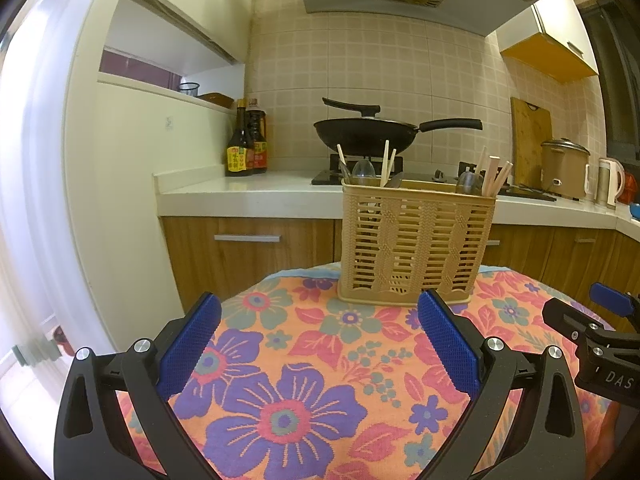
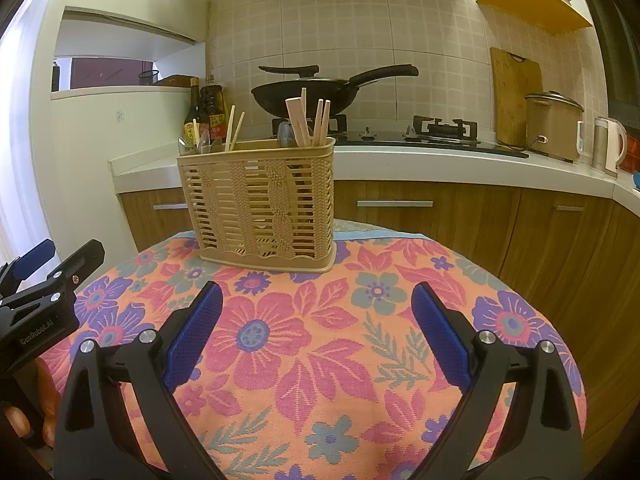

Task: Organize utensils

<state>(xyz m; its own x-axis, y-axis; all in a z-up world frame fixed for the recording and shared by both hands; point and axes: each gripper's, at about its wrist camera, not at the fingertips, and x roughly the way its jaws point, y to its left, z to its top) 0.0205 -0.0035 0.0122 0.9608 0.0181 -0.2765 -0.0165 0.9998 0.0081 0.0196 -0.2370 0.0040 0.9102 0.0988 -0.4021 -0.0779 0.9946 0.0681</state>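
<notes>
Both tongs hang spread and empty over the flowered surface, with the utensil basket standing at its far edge.

In the left wrist view, the left tongs (image 1: 320,332) are spread wide with nothing between their blue pads, above the floral cloth (image 1: 288,360) covering the surface; beyond them the beige slatted utensil basket (image 1: 416,244) stands upright on the cloth, holding wooden chopsticks (image 1: 494,176) and clear plastic spoons (image 1: 362,172) in its compartments. On the kitchen counter behind sit soy sauce bottles (image 1: 240,144), a black wok (image 1: 368,132) on the stove and a rice cooker (image 1: 564,168). The right tongs (image 2: 316,324) are likewise spread and empty, near the basket.
</notes>
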